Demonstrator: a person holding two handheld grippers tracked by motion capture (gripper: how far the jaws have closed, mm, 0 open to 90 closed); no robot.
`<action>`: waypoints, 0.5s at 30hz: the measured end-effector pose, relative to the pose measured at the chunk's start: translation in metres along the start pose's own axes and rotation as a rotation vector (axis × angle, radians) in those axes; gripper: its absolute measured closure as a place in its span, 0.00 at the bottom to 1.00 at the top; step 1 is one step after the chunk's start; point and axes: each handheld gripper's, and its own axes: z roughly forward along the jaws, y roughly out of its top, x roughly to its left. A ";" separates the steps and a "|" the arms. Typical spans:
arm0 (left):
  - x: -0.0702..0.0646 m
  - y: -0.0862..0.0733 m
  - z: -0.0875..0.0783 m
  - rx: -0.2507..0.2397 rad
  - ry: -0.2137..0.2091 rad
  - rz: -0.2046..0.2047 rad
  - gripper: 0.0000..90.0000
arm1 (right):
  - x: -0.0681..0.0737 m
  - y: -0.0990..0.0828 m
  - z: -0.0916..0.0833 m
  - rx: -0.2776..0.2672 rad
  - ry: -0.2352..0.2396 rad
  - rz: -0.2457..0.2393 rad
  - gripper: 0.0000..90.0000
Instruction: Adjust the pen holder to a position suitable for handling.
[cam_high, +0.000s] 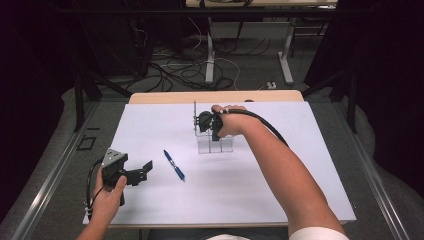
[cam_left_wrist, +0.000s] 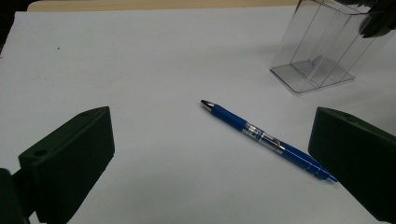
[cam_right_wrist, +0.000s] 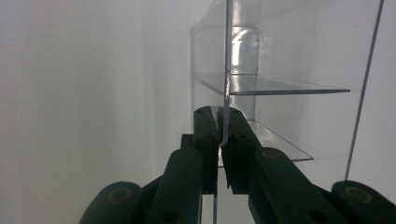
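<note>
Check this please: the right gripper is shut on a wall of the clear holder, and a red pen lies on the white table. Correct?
Not quite: the pen is blue, as the left gripper view shows. The right gripper is indeed shut on a wall of the clear holder, on the white table.

No text, label, brand, number or sign can be read in any of the views. A clear band is seen on the blue pen (cam_left_wrist: 266, 138) at centre right of the left gripper view, but nothing legible is shown there.

Clear, colourless organiser (cam_high: 215, 144) on white table (cam_high: 280, 170) — blue pen (cam_high: 174, 165) with silver tip and transparent midsection; black grippers (cam_high: 131, 175) (cam_high: 216, 131), pale wood edge (cam_high: 215, 96) beyond.
</note>
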 end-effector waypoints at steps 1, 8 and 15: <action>0.000 0.000 0.000 0.000 0.000 0.000 0.01 | 0.001 0.000 0.000 0.000 0.001 0.008 0.96; 0.000 0.000 0.000 0.000 0.000 0.000 0.01 | 0.001 -0.001 0.000 -0.016 -0.013 0.005 0.92; 0.000 0.000 0.000 -0.001 0.001 0.000 0.01 | 0.002 -0.005 -0.004 -0.048 -0.040 0.010 0.83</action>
